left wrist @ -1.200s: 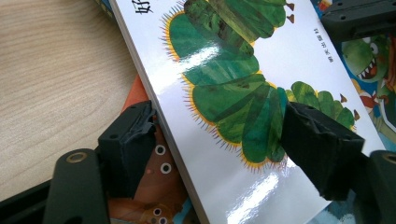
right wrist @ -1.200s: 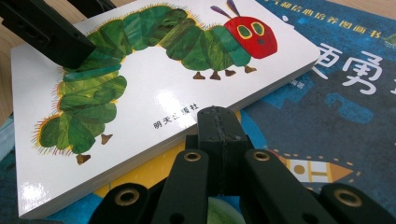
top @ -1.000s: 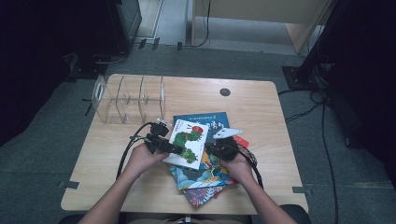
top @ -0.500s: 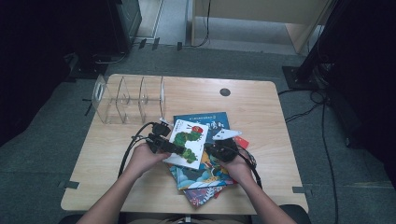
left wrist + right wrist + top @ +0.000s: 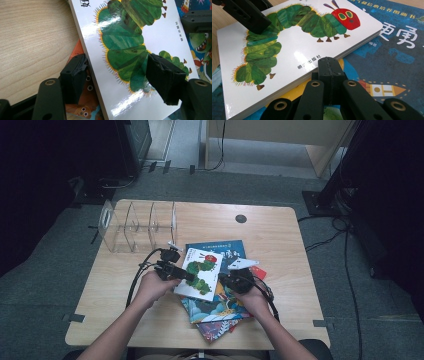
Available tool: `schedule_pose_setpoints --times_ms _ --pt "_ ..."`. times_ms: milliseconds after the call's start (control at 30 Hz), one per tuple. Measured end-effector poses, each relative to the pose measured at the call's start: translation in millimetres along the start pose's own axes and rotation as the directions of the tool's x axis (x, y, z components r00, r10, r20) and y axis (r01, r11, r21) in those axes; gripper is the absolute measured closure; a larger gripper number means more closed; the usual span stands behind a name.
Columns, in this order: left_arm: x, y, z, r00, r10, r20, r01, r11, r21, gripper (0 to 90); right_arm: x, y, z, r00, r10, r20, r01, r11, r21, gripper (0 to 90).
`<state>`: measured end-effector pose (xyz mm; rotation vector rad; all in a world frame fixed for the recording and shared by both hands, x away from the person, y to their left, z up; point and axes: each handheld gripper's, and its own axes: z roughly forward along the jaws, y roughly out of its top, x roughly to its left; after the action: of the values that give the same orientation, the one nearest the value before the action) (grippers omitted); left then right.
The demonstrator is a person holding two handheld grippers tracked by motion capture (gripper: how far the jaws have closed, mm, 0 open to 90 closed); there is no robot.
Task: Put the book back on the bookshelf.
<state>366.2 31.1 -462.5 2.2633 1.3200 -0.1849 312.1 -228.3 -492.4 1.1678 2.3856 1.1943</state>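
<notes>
Left gripper view: fingers (image 5: pixel 72 77) straddling the caterpillar book (image 5: pixel 140 50), closing.

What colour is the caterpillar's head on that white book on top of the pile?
Red, with yellow-and-green eyes, on the white book; the right gripper view shows it best.

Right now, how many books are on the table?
4, perhaps more hidden: the white caterpillar book on top, a dark blue book behind it, and two colourful books beneath, nearer the person.
</notes>
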Motion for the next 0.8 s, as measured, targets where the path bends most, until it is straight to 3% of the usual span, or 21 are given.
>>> schedule_pose_setpoints --times_ms 400,667,800 --pt "2.0 3.9 -4.1 0.9996 -0.027 0.007 0.027 0.9986 0.046 36.9 1.5 0.6 1.6 1.0000 0.000 0.003 0.000 1.000 -0.003 90.0" --pt "1.8 8.3 -15.9 0.9987 -0.040 0.032 0.040 0.9991 0.017 38.5 1.4 0.6 1.7 1.0000 0.005 0.001 -0.005 1.000 -0.005 90.0" --pt "-1.6 11.6 -20.8 0.9995 -0.023 0.023 0.022 0.9994 0.027 38.6 1.3 0.6 1.8 1.0000 0.005 0.000 -0.005 1.000 -0.006 90.0"
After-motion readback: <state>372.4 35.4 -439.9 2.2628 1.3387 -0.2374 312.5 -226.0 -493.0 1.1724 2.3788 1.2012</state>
